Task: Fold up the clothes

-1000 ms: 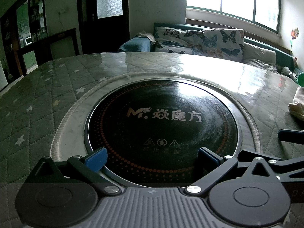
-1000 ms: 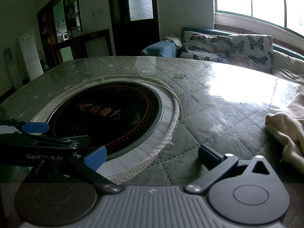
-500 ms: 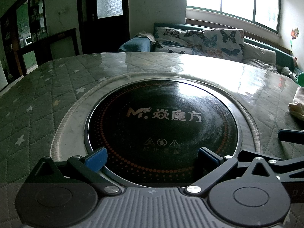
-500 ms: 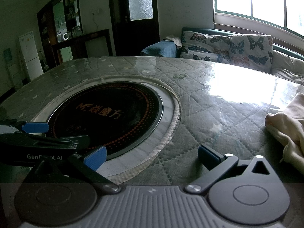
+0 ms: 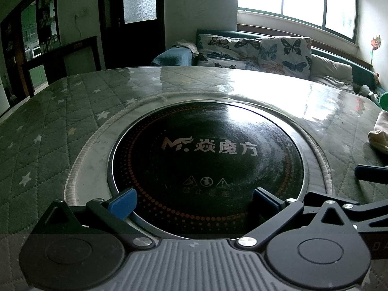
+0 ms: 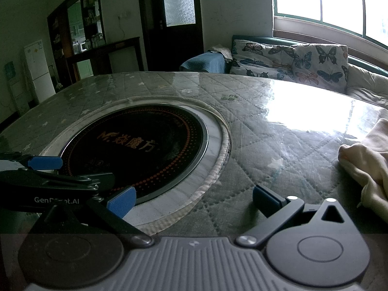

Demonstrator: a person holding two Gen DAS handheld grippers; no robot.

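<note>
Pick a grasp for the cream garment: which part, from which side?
Judging from the right wrist view: take the cream garment by its rounded folded edge nearest the right gripper, coming from its left, low along the table. That bulge faces the open jaws; the rest runs out of frame.

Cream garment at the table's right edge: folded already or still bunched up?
Bunched, not folded. The cream garment lies in a rumpled heap with loose rolls, cut off by the frame; neither open gripper touches it.

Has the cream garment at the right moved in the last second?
No. The cream garment keeps its place against the round black cooktop and the quilted table cover.
</note>
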